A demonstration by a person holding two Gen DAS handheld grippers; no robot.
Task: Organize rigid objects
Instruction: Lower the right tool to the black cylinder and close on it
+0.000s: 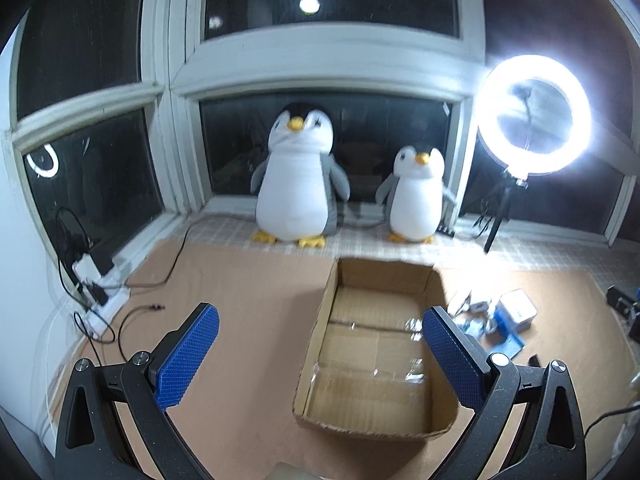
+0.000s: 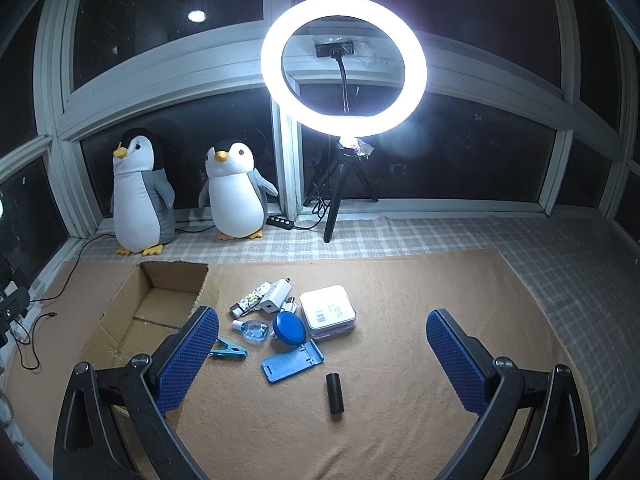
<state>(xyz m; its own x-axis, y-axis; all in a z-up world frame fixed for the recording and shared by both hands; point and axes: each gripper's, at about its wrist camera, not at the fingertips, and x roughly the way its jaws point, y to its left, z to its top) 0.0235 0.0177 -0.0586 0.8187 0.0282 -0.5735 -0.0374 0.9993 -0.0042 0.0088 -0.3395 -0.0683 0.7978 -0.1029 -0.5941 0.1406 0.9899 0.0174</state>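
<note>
Right wrist view: right tongs (image 2: 322, 338) spread, empty, above clutter beside box (image 2: 160, 300); left tongs (image 1: 320, 334) spread over box, ready for sorting.

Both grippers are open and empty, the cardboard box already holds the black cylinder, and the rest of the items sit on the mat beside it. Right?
Not quite. The cardboard box holds no item; the black cylinder lies on the mat with the other items, as the right wrist view shows. The left gripper and right gripper are indeed open and empty.
</note>
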